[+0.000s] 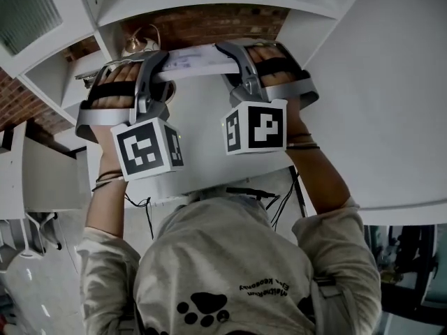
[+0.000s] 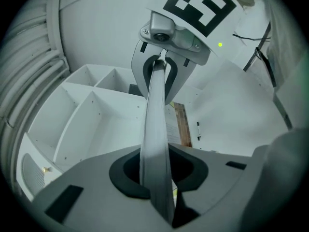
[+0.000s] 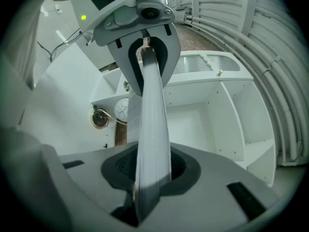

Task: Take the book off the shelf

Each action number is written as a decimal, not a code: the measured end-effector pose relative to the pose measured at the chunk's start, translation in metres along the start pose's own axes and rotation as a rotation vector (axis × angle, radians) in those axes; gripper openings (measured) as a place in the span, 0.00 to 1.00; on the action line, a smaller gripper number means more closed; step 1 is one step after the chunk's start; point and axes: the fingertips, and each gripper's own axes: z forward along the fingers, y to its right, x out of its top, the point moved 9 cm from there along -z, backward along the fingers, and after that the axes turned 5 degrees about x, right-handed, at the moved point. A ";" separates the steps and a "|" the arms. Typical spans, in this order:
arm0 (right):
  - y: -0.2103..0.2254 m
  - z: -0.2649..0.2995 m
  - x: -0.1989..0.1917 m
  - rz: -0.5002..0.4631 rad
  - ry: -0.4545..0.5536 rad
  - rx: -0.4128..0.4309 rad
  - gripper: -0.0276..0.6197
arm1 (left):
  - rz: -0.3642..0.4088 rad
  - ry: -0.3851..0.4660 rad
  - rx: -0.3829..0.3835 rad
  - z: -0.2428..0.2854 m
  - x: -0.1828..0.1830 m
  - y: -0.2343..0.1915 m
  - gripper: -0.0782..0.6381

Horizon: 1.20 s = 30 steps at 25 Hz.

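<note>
A thin white book (image 1: 198,61) is held out level in front of the white shelf unit (image 1: 209,110), one end in each gripper. My left gripper (image 1: 158,63) is shut on its left end and my right gripper (image 1: 236,56) is shut on its right end. In the left gripper view the book's edge (image 2: 157,129) runs from my jaws (image 2: 157,180) up to the right gripper (image 2: 162,57) facing me. The right gripper view mirrors this: the page edge (image 3: 152,129) rises from my jaws (image 3: 149,180) to the left gripper (image 3: 145,47).
White shelf compartments (image 3: 207,124) lie beyond the book, with a brick wall (image 1: 202,23) behind. A round brass ornament (image 3: 100,118) and a pale patterned ball (image 3: 121,109) sit on a shelf. A dark pen (image 2: 198,131) lies on a white panel. Cables (image 1: 279,194) hang below.
</note>
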 end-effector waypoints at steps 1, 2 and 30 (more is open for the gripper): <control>-0.009 -0.004 0.002 0.002 0.000 0.017 0.17 | -0.006 -0.003 -0.015 -0.006 0.000 0.009 0.22; -0.018 -0.009 0.003 0.004 -0.001 0.028 0.17 | -0.008 -0.008 -0.020 -0.012 0.002 0.018 0.22; -0.129 -0.084 -0.014 0.135 0.012 0.121 0.18 | -0.083 -0.069 -0.109 -0.083 0.057 0.119 0.22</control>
